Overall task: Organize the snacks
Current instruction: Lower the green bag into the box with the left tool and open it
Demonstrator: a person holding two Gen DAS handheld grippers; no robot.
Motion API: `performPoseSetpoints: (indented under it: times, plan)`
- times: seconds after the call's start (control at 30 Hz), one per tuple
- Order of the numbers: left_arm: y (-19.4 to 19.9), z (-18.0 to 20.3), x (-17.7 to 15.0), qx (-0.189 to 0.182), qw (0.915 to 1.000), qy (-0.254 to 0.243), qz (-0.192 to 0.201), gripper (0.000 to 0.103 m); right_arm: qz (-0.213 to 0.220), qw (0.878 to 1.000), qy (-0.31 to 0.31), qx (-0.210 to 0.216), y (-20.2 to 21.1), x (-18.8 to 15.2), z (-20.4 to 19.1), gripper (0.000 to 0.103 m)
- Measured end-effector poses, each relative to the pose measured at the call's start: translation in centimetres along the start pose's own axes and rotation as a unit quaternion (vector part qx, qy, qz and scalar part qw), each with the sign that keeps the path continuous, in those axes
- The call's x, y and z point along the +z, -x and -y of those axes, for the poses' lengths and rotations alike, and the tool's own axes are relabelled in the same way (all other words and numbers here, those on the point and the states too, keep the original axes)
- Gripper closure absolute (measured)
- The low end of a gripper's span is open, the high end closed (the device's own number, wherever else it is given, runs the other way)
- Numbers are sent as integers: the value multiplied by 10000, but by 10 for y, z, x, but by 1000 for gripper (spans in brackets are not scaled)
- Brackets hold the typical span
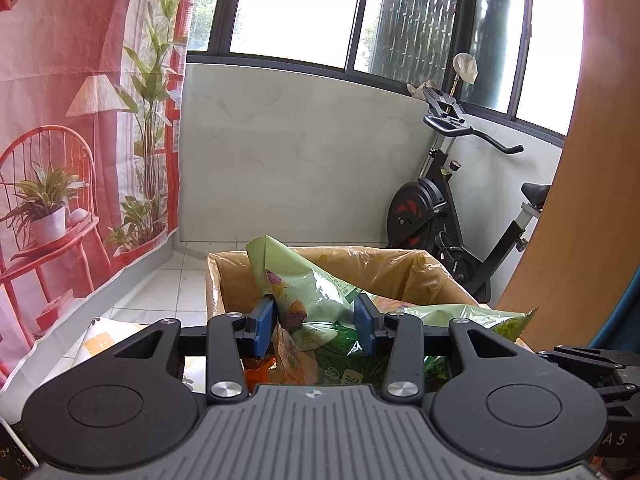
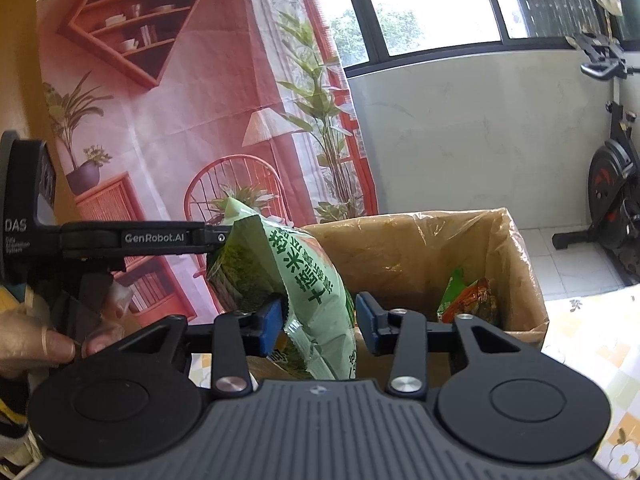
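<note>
A puffy green snack bag (image 1: 320, 284) (image 2: 312, 276) hangs over the near edge of a plastic-lined cardboard box (image 1: 400, 264) (image 2: 400, 240). My left gripper (image 1: 314, 326) is shut on the bag, a blue pad pressing each side. In the right wrist view the left gripper (image 2: 218, 238) comes in from the left and pinches the bag's upper end. My right gripper (image 2: 320, 324) is shut on the lower part of the same bag, with both pads against it. Orange and green snack packets (image 2: 472, 296) lie inside the box.
An exercise bike (image 1: 436, 208) (image 2: 612, 200) stands beyond the box by the window wall. A red printed backdrop (image 1: 60, 120) hangs on the left and a wooden panel (image 1: 592, 160) rises on the right. A floral tablecloth (image 2: 592, 340) lies under the box. A person's hand (image 2: 44, 348) grips the left handle.
</note>
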State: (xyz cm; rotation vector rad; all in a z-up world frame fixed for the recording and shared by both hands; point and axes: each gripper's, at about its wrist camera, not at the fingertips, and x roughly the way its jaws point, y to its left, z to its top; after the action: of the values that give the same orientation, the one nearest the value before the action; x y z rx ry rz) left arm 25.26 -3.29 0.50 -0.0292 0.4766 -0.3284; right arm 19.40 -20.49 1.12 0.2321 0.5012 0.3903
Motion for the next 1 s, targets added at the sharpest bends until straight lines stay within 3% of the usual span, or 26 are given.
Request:
performPoseSetpoints:
  times: [0.07, 0.17, 0.43, 0.63, 0.8, 1.0]
  plan:
    - [3, 0, 0, -37, 10000, -6, 52, 59, -1, 9999, -126, 26, -2, 1, 1, 63]
    - [9, 2, 2, -95, 9998, -48, 142, 59, 83, 9998, -132, 152, -1, 6, -2, 97]
    - [14, 1, 8, -182, 9991, 9, 374, 59, 279, 9996, -102, 42, -4, 29, -3, 97]
    - [-3, 4, 26, -92, 9982, -22, 594, 59, 470, 9989, -33, -35, -18, 53, 2, 96]
    - [-37, -4, 32, -116, 9990, 158, 394, 59, 510, 9985, -114, -146, -43, 73, 19, 96]
    - [-80, -12, 19, 145, 9993, 340, -36, 59, 163, 9989, -108, -418, -91, 78, 39, 97]
